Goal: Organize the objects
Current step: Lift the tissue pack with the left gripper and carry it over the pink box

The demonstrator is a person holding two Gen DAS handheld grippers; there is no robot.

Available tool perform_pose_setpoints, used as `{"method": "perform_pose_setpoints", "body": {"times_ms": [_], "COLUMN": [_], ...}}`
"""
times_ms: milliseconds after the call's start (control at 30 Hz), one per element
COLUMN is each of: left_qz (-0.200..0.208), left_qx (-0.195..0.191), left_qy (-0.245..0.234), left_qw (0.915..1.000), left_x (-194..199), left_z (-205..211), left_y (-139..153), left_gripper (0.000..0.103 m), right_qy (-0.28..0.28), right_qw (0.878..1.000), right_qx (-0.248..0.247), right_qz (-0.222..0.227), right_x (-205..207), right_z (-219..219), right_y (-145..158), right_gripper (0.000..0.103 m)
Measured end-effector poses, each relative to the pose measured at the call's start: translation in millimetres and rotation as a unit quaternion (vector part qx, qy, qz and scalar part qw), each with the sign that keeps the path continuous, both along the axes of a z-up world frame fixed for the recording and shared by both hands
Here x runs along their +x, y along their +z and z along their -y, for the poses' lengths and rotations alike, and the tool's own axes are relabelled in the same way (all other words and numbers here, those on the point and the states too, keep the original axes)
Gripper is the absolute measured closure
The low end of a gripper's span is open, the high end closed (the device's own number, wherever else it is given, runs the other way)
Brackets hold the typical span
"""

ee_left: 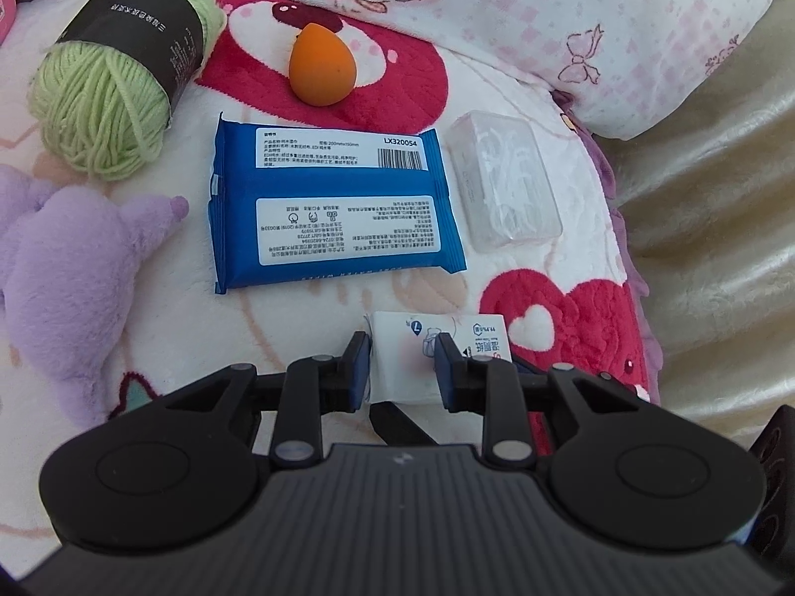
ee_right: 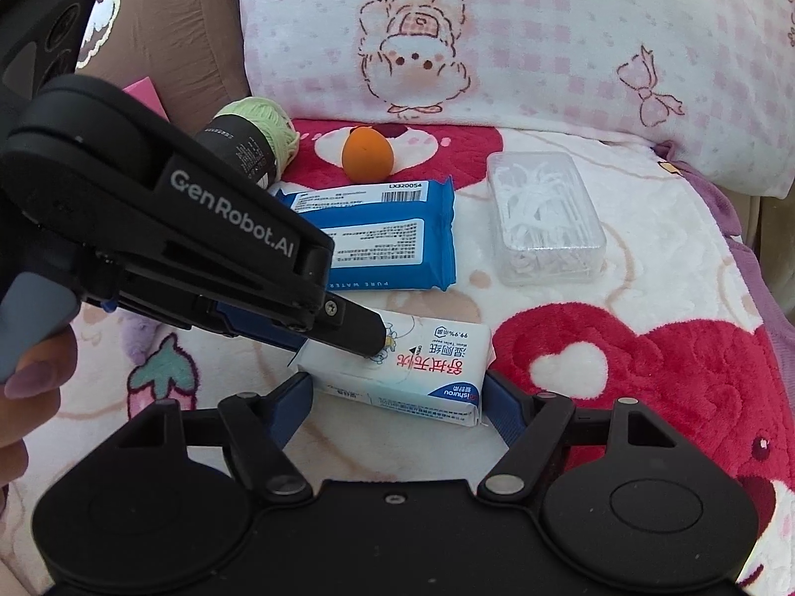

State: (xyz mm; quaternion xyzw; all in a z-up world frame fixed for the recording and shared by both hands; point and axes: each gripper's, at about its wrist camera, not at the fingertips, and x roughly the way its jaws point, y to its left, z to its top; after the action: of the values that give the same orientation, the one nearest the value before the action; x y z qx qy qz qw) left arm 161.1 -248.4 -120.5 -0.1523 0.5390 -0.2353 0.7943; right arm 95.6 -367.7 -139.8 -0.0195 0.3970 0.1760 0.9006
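Observation:
A small white wet-wipes pack [ee_left: 437,333] [ee_right: 427,372] lies on the cartoon-print blanket [ee_left: 308,328]. My left gripper [ee_left: 402,372] is shut on the pack across its narrow width, blue pads against both sides. In the right wrist view the left gripper [ee_right: 372,342] comes in from the left, its tip on top of the pack. My right gripper [ee_right: 397,397] spans the pack lengthwise, one pad at each end. One of its dark fingers [ee_left: 397,422] shows under the pack in the left wrist view.
Beyond the pack lie a blue wipes pack [ee_left: 333,198] [ee_right: 397,233], a clear plastic box [ee_left: 502,179] [ee_right: 544,218], an orange sponge [ee_left: 323,67] [ee_right: 367,154] and green yarn [ee_left: 109,84] [ee_right: 258,129]. A purple plush [ee_left: 74,248] is at left, a pink pillow [ee_right: 497,35] behind.

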Motion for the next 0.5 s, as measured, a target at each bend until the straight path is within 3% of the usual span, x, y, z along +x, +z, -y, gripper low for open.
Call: {"method": "perform_pose_setpoints", "body": {"times_ms": [200,500], "left_qz": [0.028,0.021], "left_qx": [0.019,0.008], "left_qy": [-0.026,-0.036], "left_qw": [0.9991,0.9991], "left_x": [-11,-14], "left_z": [10,-4], "left_y": [7,23], "left_gripper": [0.075,0.075], "right_qy": [-0.005,0.004], "right_qw": [1.0,1.0], "right_qx": [0.012,0.023], "right_qz": [-0.008,0.001], "right_x": [-2,-12], "right_z": [5,3], "right_y": [3,17], "right_gripper": [0.024,0.024]}}
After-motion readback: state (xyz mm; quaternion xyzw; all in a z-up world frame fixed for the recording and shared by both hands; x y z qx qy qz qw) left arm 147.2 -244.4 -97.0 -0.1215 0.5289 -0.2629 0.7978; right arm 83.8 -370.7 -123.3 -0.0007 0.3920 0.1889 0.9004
